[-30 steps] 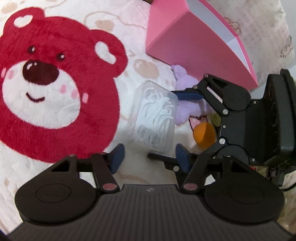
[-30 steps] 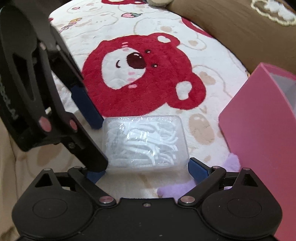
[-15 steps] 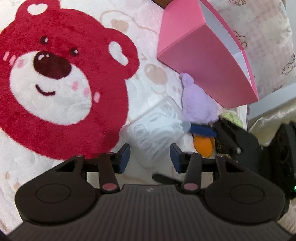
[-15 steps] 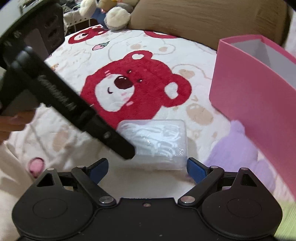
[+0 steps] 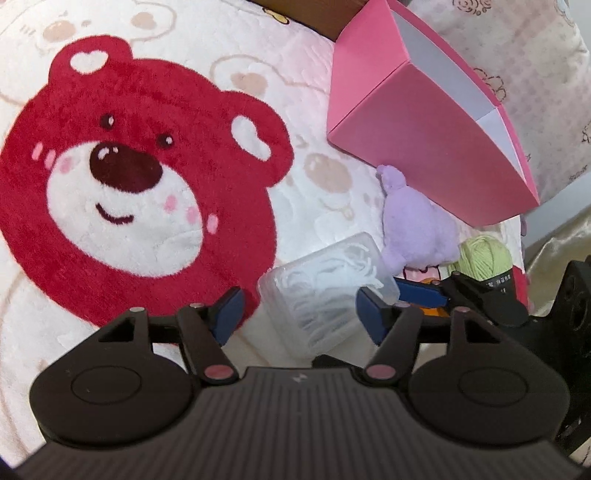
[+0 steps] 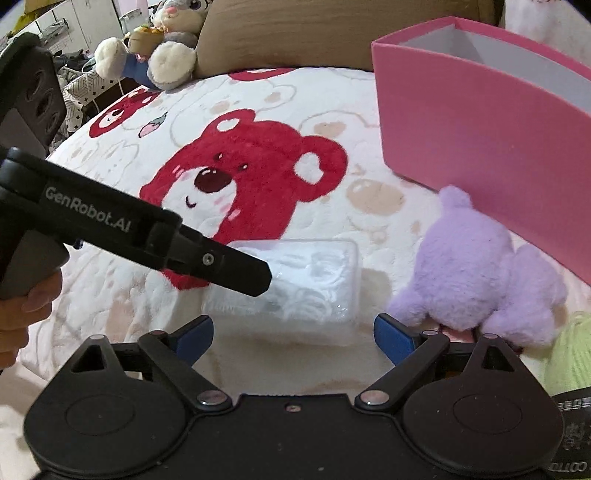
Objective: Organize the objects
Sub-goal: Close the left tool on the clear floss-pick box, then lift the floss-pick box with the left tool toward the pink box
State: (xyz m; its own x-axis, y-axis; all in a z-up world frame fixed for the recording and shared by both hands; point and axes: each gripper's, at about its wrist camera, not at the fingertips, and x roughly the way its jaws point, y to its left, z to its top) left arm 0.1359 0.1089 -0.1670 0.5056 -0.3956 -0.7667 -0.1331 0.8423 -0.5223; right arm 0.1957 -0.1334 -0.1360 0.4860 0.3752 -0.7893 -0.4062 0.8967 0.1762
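A clear plastic box of white floss picks [image 5: 325, 291] lies on the bear blanket [image 5: 110, 177]. My left gripper [image 5: 300, 315] straddles its near end. Its jaws are opening: the left pad stands clear of the box and the right pad is at its corner. In the right wrist view the same box [image 6: 306, 284] sits just beyond my right gripper [image 6: 292, 338], which is open wide on either side of it. One left-gripper finger [image 6: 221, 260] reaches over the box's left part. A right-gripper finger [image 5: 421, 291] lies at the box's right corner.
An open pink box [image 5: 424, 129] [image 6: 480, 140] stands at the right, with a purple plush [image 5: 417, 229] [image 6: 472, 280] against it and green yarn [image 5: 484, 254] beside that. Plush toys [image 6: 166, 48] and a brown cushion [image 6: 295, 33] line the back. A hand [image 6: 18, 314] holds the left gripper.
The left jaws narrowed around the floss box, then widened again. The right gripper rolled upright, so the pink box now stands straight in its view. The floss box stays on the blanket.
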